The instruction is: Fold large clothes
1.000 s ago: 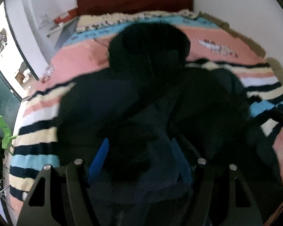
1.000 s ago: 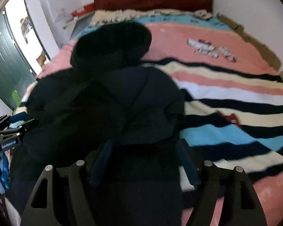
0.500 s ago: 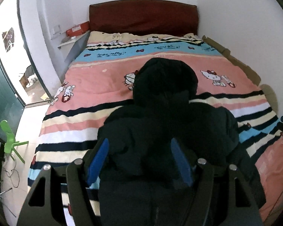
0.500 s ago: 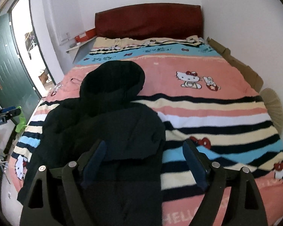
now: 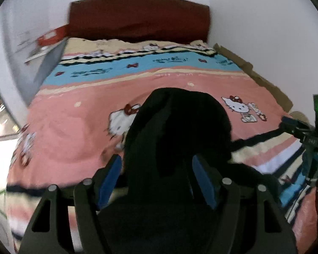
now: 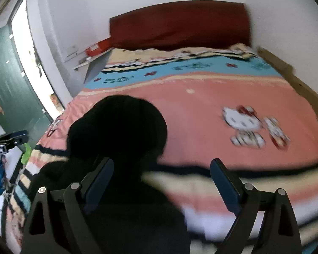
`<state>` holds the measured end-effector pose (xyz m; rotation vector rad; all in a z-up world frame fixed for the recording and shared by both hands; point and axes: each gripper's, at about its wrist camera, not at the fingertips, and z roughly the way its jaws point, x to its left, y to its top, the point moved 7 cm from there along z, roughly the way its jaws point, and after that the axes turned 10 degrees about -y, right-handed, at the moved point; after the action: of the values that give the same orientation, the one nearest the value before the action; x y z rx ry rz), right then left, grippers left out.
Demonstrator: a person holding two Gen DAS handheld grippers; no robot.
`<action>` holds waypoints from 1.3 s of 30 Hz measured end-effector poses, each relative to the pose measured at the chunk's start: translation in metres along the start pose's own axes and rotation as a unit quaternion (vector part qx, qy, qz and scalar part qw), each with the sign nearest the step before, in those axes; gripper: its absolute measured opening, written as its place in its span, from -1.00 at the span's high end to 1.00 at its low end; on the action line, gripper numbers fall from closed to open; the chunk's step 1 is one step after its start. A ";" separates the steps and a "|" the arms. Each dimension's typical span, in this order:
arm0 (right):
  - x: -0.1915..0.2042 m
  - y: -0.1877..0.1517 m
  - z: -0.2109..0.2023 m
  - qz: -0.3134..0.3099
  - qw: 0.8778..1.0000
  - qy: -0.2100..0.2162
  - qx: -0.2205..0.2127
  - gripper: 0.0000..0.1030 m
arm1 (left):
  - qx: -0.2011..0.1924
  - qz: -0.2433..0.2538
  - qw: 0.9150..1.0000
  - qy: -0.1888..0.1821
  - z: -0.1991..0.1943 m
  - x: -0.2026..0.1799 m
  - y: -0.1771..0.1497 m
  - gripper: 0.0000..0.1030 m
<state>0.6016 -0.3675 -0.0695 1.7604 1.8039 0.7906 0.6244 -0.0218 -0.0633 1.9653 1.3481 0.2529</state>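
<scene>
Lower centre of both views, black hooded jacket (image 5: 176, 131) lies on the bed (image 5: 78, 127), left gripper (image 5: 156, 180) jaws apart, right gripper (image 6: 161, 182) jaws opening, nothing gripped; bulky folds may spring open.

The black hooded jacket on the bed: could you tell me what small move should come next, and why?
Probably bring both grippers down to the hood to fold it onto the body. The black hooded jacket lies spread on the striped bedspread, and both grippers hang open, the right gripper opening, holding nothing.
</scene>
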 end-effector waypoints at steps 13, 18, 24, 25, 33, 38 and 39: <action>0.056 0.060 0.169 -0.066 0.997 0.025 0.020 -0.91 | 0.056 0.051 0.997 0.007 0.145 0.041 0.050 -0.31; 0.071 0.073 0.210 -0.079 0.995 0.040 0.047 -0.93 | 0.072 0.022 0.996 -0.036 0.170 0.048 0.047 -0.31; 0.087 0.065 0.244 -0.075 0.991 0.068 0.088 -0.78 | 0.061 -0.036 0.992 -0.102 0.187 0.050 0.041 -0.31; 0.090 0.061 0.246 -0.072 0.990 0.077 0.096 -0.50 | 0.057 -0.039 0.992 -0.104 0.187 0.050 0.039 -0.30; 0.097 0.044 0.211 -0.075 0.991 0.081 0.081 0.47 | 0.038 -0.025 0.996 -0.073 0.154 0.034 0.017 0.65; 0.110 0.037 0.142 -0.100 0.990 0.087 0.039 0.54 | 0.000 -0.006 0.998 -0.062 0.094 0.009 0.005 0.73; 0.112 0.036 0.122 -0.104 0.990 0.090 0.027 0.55 | -0.006 -0.005 0.998 -0.063 0.084 0.006 0.002 0.74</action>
<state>0.7081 -0.2475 -0.1255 1.5420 2.1046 0.8443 0.6733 -0.0551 -0.1237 1.9318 1.2722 0.1294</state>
